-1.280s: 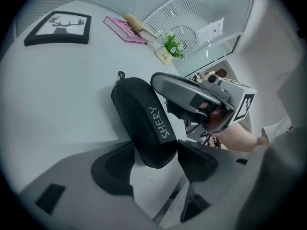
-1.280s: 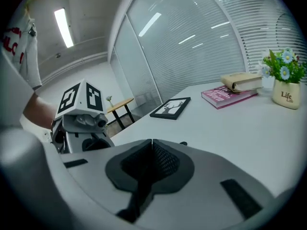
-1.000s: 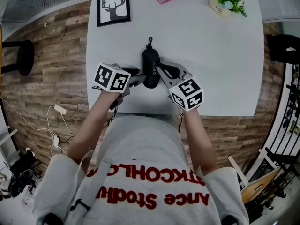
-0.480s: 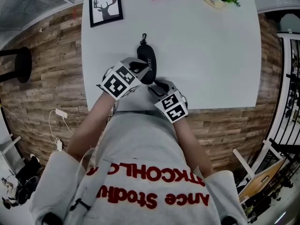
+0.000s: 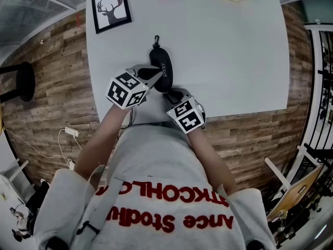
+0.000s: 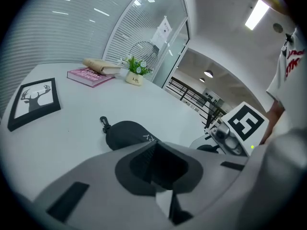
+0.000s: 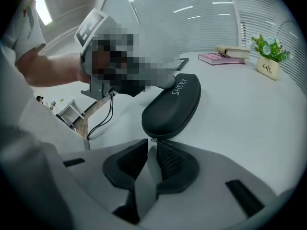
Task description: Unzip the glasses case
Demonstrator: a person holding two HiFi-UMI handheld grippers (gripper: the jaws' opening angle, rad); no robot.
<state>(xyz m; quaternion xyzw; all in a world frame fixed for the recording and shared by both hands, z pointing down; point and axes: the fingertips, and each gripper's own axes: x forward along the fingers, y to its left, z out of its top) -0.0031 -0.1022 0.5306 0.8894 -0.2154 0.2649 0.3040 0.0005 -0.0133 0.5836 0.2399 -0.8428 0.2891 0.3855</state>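
- Fingertips of the right gripper stand narrowly apart at the near end of the glasses case. They seem to pinch its small metal zipper pull.
- Left gripper looks clamped on the case's left side, pinning it flat on the white table.
- Doing this well: draw the tab steadily along the seam and round the curved end while the left gripper resists. A tug away from the seam would likely slip the tiny tab.
- Case: black and oblong with rounded ends, a smooth semi-rigid shell, white lettering, and a clip at its far end.
- Pads: dark cross-hatched rubber set in grey plastic jaws.
- Beyond the case's far end: a framed deer print, a pink book, and a small potted plant.
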